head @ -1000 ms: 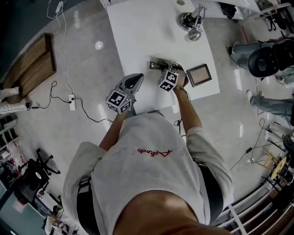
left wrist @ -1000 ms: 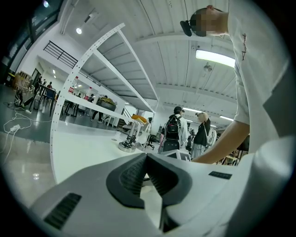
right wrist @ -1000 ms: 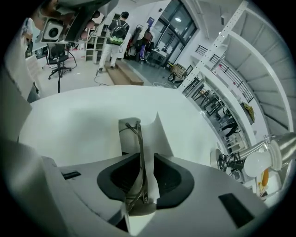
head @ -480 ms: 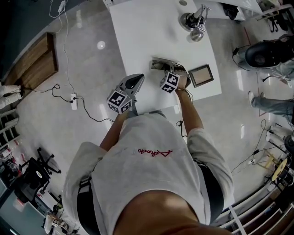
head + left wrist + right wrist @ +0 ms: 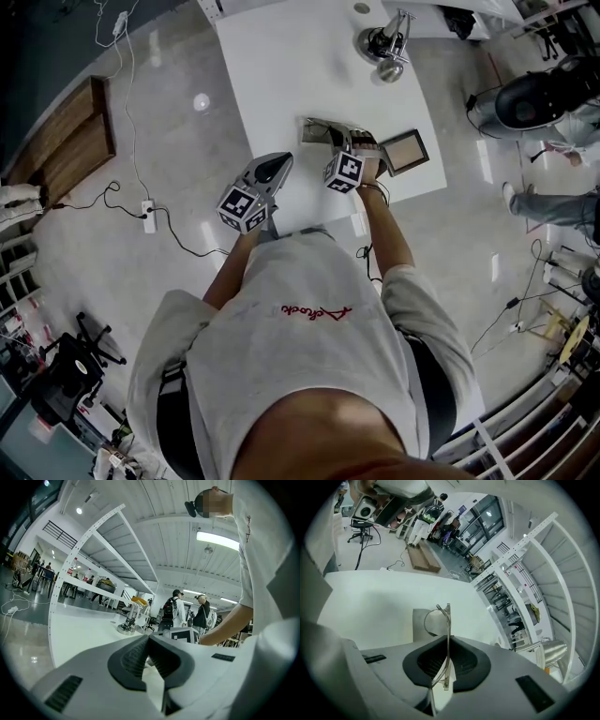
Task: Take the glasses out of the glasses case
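Note:
The glasses (image 5: 442, 620), thin and clear-framed, stand edge-on between the dark pads of my right gripper (image 5: 446, 639), which is shut on them. Just beneath them lies the open grey glasses case (image 5: 420, 619). In the head view the right gripper (image 5: 349, 148) hovers over the case (image 5: 322, 131) near the front of the white table (image 5: 281, 75). My left gripper (image 5: 277, 162) rests at the table's near edge, left of the case. Its pads (image 5: 136, 660) meet with nothing between them.
A dark framed square panel (image 5: 405, 152) lies right of the case. A metal stand (image 5: 382, 45) sits at the table's far end and shows as the same stand (image 5: 127, 623) in the left gripper view. People stand beyond the table. Cables cross the floor at the left.
My right gripper has lifted slightly over the case and now has the glasses between its pads. The left gripper has not moved.

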The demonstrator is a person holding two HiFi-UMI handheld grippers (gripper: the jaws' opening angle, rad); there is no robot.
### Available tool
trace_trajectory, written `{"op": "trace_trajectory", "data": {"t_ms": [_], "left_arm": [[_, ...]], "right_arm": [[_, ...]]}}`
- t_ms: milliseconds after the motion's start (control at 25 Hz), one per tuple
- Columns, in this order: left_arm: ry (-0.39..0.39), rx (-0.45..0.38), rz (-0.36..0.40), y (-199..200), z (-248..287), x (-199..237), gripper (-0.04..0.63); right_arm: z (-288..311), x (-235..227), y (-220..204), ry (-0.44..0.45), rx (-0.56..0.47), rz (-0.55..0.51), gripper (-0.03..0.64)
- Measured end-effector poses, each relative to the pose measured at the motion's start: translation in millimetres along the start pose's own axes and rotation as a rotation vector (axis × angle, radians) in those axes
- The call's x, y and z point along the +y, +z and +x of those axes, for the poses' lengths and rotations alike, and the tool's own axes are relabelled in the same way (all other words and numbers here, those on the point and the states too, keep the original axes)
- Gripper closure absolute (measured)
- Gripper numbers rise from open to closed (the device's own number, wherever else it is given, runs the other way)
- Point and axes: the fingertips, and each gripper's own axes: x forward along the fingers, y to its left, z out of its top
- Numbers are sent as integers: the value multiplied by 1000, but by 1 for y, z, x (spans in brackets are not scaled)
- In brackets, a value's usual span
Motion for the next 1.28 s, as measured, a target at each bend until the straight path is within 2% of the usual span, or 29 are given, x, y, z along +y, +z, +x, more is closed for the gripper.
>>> {"op": "trace_trajectory", "data": {"t_ms": [240, 360, 520, 720, 800, 840, 1000, 1280], "left_arm": [[-16, -18, 22, 7, 1, -9, 606], [-26, -26, 36, 10, 4, -13, 606], [-33, -34, 51, 15, 6, -17, 606], [-27, -40, 68, 20, 9, -16, 606], [-27, -41, 79, 23, 11, -18, 606], [-29, -43, 85, 24, 12, -18, 606], [-31, -51, 99, 29, 18, -22, 606], [-47, -64, 124, 35, 32, -41, 606]], "right_arm": [[-17, -17, 10, -61, -20, 4, 589], [-25, -22, 10, -74, -42, 81, 589], [-42, -37, 14, -96, -124, 362, 589], [-67, -64, 23, -130, -306, 798, 589], [-79, -73, 26, -144, -382, 930, 589], [-85, -78, 29, -154, -420, 961, 589], [-117, -85, 47, -186, -593, 954, 589], [-143, -74, 40, -193, -650, 1010, 591]]}}
